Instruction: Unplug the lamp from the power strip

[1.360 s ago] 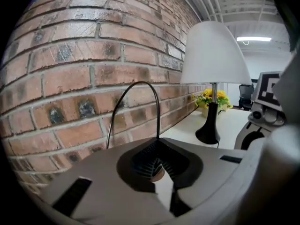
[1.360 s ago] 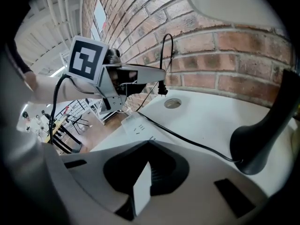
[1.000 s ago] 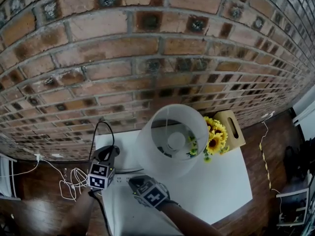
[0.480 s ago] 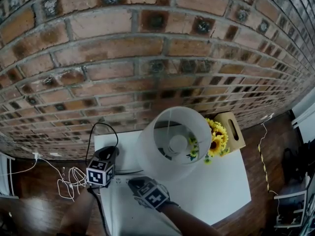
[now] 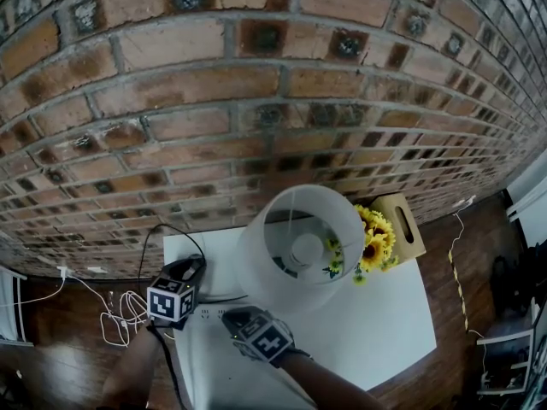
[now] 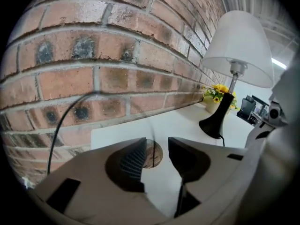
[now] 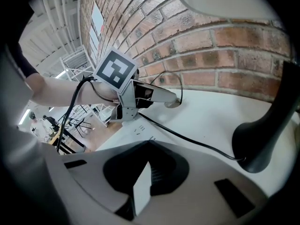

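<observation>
Lamp (image 5: 256,267) with a white drum shade and a curved black base is standing on the white table (image 5: 376,331), close to the red brick wall (image 5: 256,101). A bunch of yellow sunflowers (image 5: 373,239) and a tan wooden box (image 5: 403,220) are sitting just beside it on the right. A thin black cord (image 7: 189,137) is trailing from the lamp's base across the table toward the left hand-held gripper (image 6: 156,146), which is pointing down near the table's rear left corner. Its jaws have just been opening and are standing apart, the pads pressing on nothing. Between them what seems to be a round hole (image 6: 153,153) in the tabletop is showing, though the wide-angle view is leaving that unsure, and a thin strand of cord is running up from it. The right hand-held gripper (image 7: 147,144) is holding its jaws together with nothing between them, its tip hanging right at the flat white power strip (image 5: 208,313). That strip is lying on the table's left front part, between the two hand-held grippers, with its socket slots showing just ahead of the right one.
</observation>
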Available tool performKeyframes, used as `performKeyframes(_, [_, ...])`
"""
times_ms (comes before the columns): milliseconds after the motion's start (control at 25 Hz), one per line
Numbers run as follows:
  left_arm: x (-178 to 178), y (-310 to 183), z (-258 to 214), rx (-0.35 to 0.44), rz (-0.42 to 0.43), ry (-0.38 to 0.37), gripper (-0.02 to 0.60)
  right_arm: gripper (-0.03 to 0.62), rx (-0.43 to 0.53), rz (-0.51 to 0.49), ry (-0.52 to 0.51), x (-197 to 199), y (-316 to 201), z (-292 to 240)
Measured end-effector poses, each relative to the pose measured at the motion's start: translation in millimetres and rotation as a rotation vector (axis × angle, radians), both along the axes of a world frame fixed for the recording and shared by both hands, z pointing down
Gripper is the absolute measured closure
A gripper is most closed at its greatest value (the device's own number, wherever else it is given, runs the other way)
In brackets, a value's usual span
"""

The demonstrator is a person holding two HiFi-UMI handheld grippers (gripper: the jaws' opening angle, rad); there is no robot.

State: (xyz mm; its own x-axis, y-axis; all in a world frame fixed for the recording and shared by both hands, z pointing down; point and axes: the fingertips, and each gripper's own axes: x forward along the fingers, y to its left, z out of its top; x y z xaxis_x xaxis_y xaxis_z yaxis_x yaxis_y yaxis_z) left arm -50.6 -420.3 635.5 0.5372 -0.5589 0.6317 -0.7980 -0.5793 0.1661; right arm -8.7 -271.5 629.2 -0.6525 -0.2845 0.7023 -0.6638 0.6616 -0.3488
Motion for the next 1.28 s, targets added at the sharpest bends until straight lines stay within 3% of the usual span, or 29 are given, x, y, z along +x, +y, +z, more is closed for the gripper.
performKeyframes(160, [-5, 2, -1, 0.011, 0.008, -0.021, 0.417, 0.597, -0.008, 0.002, -0.008, -1, 1, 0])
performKeyframes(600, [-14, 9, -20, 0.04, -0.031, 0.023, 0.417, 0.597, 0.009, 0.01, 0.008, 3, -2, 4])
performKeyframes(720, [-21, 14, -29, 0.039, -0.049, 0.042, 0.505, 0.597, 0.009, 0.004, 0.017, 3, -1, 4])
performKeyframes(760, [-23, 16, -32, 0.037, -0.05, 0.048, 0.574, 0.597, 0.012, 0.005, 0.024, 3, -2, 6])
performKeyframes(1280, [-46, 55, -49, 0.008, -0.074, -0.004, 0.574, 0.597, 0.028, -0.004, 0.076, 5, -5, 6])
